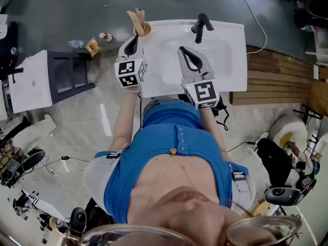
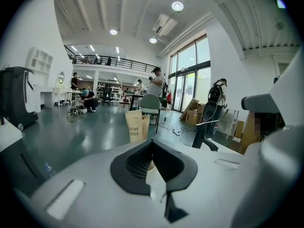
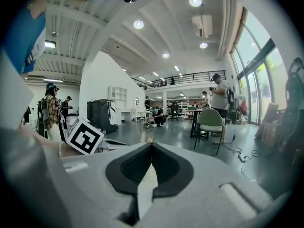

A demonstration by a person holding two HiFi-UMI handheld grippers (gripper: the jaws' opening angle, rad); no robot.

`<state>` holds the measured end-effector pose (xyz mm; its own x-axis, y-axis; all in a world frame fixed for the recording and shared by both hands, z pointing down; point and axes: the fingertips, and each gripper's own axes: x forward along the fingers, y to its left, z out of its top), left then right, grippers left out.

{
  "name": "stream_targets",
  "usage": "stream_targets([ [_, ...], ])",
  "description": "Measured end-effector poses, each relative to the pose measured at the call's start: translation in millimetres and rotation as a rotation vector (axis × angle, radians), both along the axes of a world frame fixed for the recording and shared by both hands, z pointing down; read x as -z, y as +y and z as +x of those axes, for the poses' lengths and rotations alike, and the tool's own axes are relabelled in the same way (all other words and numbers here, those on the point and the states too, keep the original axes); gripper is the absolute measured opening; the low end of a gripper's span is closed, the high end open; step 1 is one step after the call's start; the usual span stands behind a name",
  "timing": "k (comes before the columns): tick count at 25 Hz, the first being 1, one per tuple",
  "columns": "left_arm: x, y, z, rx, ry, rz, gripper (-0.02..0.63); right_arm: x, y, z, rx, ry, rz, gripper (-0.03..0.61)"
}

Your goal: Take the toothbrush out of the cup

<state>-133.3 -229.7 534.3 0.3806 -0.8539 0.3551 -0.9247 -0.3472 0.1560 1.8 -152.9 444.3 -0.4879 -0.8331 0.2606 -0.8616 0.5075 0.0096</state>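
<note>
Head cam looks steeply down onto counter [image 1: 233, 60]. Gripper cams sit right behind own jaws, facing approx. level across hall; head & left views share toothbrush [image 1: 135, 17].

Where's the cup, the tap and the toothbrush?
cup [image 1: 144, 31]: head view, on its open top.
tap [image 1: 200, 25]: head view, on its black body.
toothbrush [image 2: 134, 126]: left gripper view, on its paper packet.

toothbrush [image 1: 136, 17] in cup [image 1: 143, 31] | cup on sink's [image 1: 234, 60] rear left corner | faucet [image 1: 201, 26] at rear, right of cup
</note>
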Motion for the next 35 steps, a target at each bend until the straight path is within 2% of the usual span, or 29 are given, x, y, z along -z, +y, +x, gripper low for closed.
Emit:
stream_targets([
  [12,-43.4,-27.7,-10.6,0.024,0.005,-0.087,0.004,-7.8,3.1,7.7,-0.022,0.009,-0.019,0.002],
  [18,-54.2,-37.8,-12.9,0.025,0.007,-0.105,0.028,-11.4,4.6,13.2,-0.036,0.014,-0.033,0.002],
  [22,-54.5,-45.8,-12.4,0.015,-0.001,-0.102,0.063,-13.7,5.7,16.3,-0.045,0.017,-0.04,0.002],
  [27,-55.5,-56.6,-8.4,-0.011,0.001,-0.114,0.183,-15.3,5.9,19.1,-0.052,0.019,-0.044,0.002],
  [29,-57.0,-59.2,-4.7,-0.035,-0.003,-0.122,0.204,-15.8,6.6,19.5,-0.054,0.02,-0.046,0.002],
  [31,-58.5,-61.5,-2.5,-0.05,-0.012,-0.127,0.202,-16.1,7.4,19.5,-0.053,0.02,-0.048,0.002],
  [35,-62.3,-64.2,-3.9,-0.051,-0.02,-0.136,0.13,-15.6,8.1,18.8,-0.052,0.018,-0.048,0.002],
])
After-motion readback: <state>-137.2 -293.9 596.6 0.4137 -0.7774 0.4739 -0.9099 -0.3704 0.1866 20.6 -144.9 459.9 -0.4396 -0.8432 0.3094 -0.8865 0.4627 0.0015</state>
